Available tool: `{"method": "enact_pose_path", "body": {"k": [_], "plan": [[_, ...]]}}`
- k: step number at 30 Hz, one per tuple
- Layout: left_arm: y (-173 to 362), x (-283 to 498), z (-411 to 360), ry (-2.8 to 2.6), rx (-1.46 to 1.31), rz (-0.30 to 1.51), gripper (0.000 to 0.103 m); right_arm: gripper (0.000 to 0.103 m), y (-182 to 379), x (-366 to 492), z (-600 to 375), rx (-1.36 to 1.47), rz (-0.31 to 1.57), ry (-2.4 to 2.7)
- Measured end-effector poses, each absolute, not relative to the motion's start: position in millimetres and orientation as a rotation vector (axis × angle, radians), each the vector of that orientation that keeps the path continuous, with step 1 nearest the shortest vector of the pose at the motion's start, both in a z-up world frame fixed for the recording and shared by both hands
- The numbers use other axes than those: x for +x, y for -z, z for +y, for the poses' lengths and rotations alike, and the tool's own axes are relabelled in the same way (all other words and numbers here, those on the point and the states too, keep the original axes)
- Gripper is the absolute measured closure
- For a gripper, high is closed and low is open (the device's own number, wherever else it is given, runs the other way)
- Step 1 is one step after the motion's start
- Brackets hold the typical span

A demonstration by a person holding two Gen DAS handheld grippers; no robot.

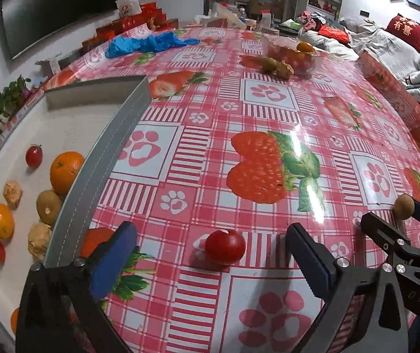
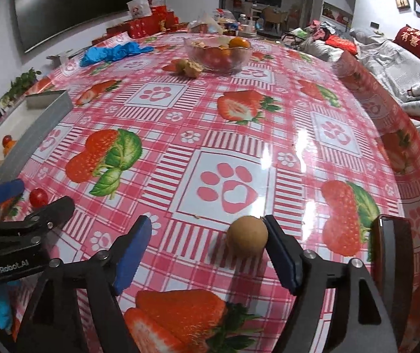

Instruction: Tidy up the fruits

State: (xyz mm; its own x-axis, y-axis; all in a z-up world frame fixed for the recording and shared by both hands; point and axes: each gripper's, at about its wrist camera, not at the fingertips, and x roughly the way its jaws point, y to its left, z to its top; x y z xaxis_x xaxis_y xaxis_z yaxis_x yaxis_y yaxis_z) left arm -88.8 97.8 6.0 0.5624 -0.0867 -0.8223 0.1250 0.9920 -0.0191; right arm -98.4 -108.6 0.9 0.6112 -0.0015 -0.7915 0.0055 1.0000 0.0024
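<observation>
A red cherry tomato [image 1: 224, 246] lies on the tablecloth between the open fingers of my left gripper [image 1: 207, 261]; it also shows in the right wrist view [image 2: 38, 197]. A small round brown fruit [image 2: 247, 239] lies on the cloth against the inner pad of the right finger of my open right gripper [image 2: 207, 253]; it shows in the left wrist view [image 1: 404, 206] too. A grey-walled white tray [image 1: 104, 158] at the left holds oranges [image 1: 66, 171], a kiwi [image 1: 48, 206], cherry tomatoes [image 1: 33, 155] and husked fruits [image 1: 12, 193].
A glass bowl [image 2: 240, 56] of fruit stands at the far side, with a kiwi [image 2: 179, 65] and a husked fruit [image 2: 193, 69] beside it. Blue gloves [image 2: 110, 53] lie far left. Red boxes [image 2: 142, 26] line the far edge. A sofa [image 2: 392, 56] is at the right.
</observation>
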Motion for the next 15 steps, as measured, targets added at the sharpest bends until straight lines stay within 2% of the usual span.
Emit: {"method": "enact_pose_path", "body": {"k": [3, 5, 15], "plan": [[-5.3, -89.9, 97.2, 0.123, 0.045, 0.958, 0.001, 0.013, 1.0, -95.9, -113.2, 0.023, 0.926, 0.016], [-5.2, -89.8, 97.8, 0.123, 0.044, 0.956, 0.001, 0.0, 4.0, -92.6, -113.3, 0.028, 0.943, 0.012], [-5.1, -91.9, 97.6, 0.12, 0.044, 0.951, 0.001, 0.0, 3.8, -93.2, -112.4, 0.033, 0.937, 0.019]]}}
